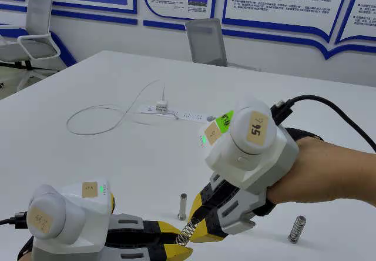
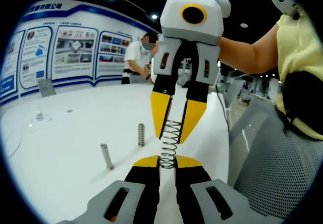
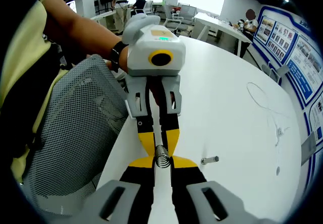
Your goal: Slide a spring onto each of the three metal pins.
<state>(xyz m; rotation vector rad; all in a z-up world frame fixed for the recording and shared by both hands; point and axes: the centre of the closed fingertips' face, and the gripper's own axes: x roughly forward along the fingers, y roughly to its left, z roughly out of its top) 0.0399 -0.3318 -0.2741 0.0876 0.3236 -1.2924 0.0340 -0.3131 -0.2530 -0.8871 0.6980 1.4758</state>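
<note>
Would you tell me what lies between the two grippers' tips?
A spring, held at either end by the left gripper and right gripper, as the left gripper view shows.

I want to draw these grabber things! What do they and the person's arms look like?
The left gripper and right gripper have chunky white bodies, grey arms, black jaws with yellow tips, tan handwritten labels and a green light. A black cable trails from the right one. The person wears a yellow top.

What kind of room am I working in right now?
Probably an office meeting or exhibition room: a large white table, grey mesh office chairs and blue-framed information boards hung behind them.
</note>
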